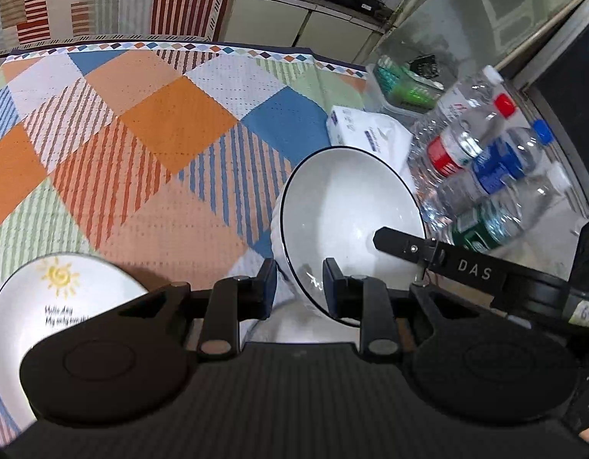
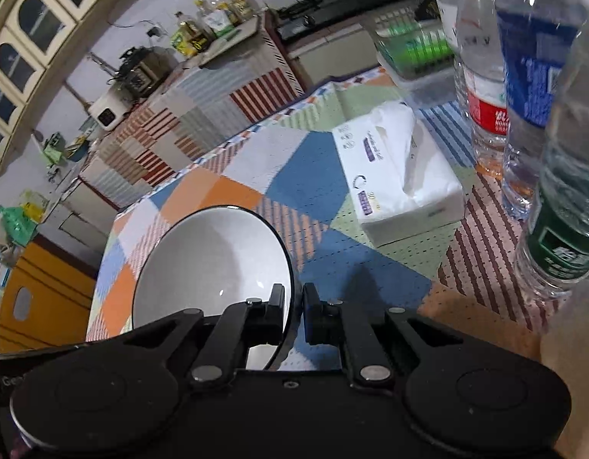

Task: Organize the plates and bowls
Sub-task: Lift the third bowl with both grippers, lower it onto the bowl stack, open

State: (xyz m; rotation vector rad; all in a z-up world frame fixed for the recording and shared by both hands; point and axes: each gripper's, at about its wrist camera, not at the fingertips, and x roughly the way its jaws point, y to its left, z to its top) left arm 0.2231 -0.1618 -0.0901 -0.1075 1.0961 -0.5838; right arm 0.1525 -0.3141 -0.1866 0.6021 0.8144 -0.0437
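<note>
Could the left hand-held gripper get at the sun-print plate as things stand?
Probably not right away: the left hand-held gripper straddles the rim of the white bowl, which the right hand-held gripper also grips. The sun-print plate lies close by on the tablecloth, nothing between.

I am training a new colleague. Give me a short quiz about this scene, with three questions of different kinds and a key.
1. True or false: the white plate with the yellow sun drawing lies inside the white black-rimmed ceramic bowl.
2. What does the right tool clamp? A) a soft white tissue pack B) the bowl's rim C) a bottle cap
3. Which label colour has the clear plastic bottle nearest the right tool?
Key: 1 false; 2 B; 3 green.
</note>
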